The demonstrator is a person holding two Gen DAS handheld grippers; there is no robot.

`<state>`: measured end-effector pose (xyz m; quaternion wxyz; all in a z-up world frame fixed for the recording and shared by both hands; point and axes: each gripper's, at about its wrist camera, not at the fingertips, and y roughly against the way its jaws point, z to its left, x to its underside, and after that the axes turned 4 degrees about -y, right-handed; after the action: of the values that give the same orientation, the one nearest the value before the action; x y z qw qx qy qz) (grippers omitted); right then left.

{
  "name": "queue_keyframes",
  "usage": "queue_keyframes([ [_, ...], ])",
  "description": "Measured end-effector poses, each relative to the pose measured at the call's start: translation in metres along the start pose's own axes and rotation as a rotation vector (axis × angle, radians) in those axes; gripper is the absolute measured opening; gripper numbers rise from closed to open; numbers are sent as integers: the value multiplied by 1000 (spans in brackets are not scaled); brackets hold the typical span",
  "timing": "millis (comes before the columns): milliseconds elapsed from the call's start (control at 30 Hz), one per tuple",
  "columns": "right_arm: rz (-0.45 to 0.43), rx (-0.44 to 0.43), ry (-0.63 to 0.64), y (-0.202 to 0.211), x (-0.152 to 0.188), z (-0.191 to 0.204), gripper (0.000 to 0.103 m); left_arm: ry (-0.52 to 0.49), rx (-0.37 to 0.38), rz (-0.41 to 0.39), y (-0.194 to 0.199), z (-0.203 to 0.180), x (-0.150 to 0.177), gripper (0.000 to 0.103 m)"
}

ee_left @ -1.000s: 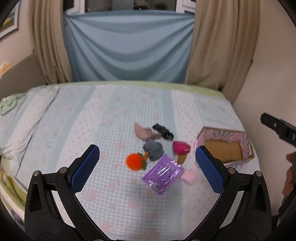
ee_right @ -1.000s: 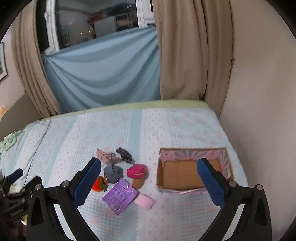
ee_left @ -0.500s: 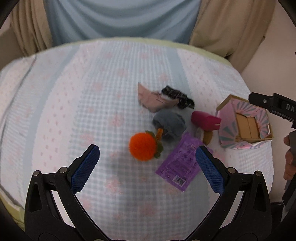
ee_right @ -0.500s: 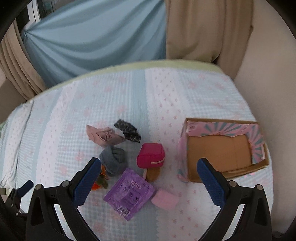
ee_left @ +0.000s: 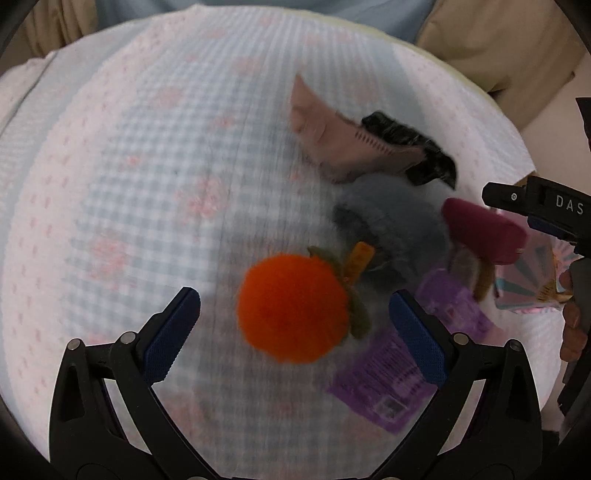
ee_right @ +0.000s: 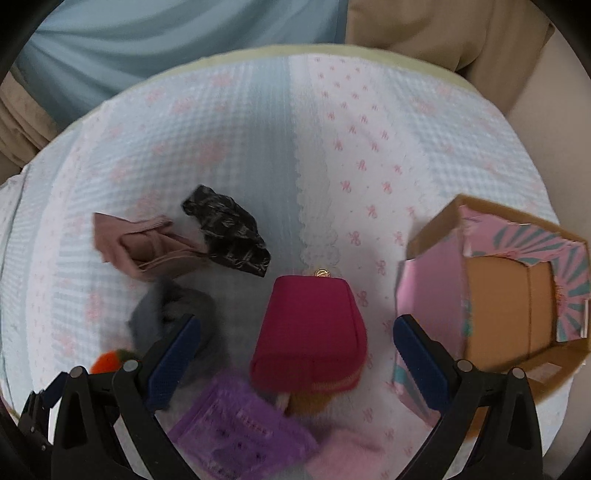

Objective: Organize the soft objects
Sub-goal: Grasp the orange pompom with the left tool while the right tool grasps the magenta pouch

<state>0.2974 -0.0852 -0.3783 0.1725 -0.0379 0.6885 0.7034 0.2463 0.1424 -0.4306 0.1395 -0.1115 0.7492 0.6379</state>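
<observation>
My left gripper (ee_left: 294,317) is open, low over the bed, its fingers either side of an orange plush fruit (ee_left: 291,306) with green leaves. My right gripper (ee_right: 296,349) is open, its fingers flanking a magenta pouch (ee_right: 310,332). Around them lie a grey fuzzy item (ee_left: 391,221), a beige-pink folded cloth (ee_right: 140,247), a black patterned cloth (ee_right: 229,232), a purple packet (ee_right: 240,428) and a pale pink soft item (ee_right: 347,458). An open pink cardboard box (ee_right: 491,302) lies to the right.
The objects rest on a light blue and white bedspread (ee_right: 258,147) with pink prints. A blue drape (ee_right: 166,40) and beige curtains (ee_right: 443,33) hang behind the bed. A wall stands close on the right.
Both grippers have dropped and moved forward toward the pile. The orange fruit now sits between my left fingers, the magenta pouch between my right fingers.
</observation>
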Motion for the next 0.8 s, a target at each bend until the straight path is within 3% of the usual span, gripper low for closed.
queue_keyframes([
  [100,17,10,-9,-22,0,0,103,3,1,8,-17,-1,4,100],
  [200,28,20,-25,-36,3,-2,103,-1,-2,15,-32,-3,7,91],
  [300,36,14,-44,-43,5,-4,88,-12,-3,22,-42,-7,8,81],
  [433,43,36,-44,-46,7,-7,70,-33,-7,39,-53,-11,9,53],
  [500,39,22,-55,-45,8,-11,68,-49,-20,38,-53,-15,10,45],
  [800,2,5,-51,-39,12,-11,55,-64,-22,17,-44,-17,14,37],
])
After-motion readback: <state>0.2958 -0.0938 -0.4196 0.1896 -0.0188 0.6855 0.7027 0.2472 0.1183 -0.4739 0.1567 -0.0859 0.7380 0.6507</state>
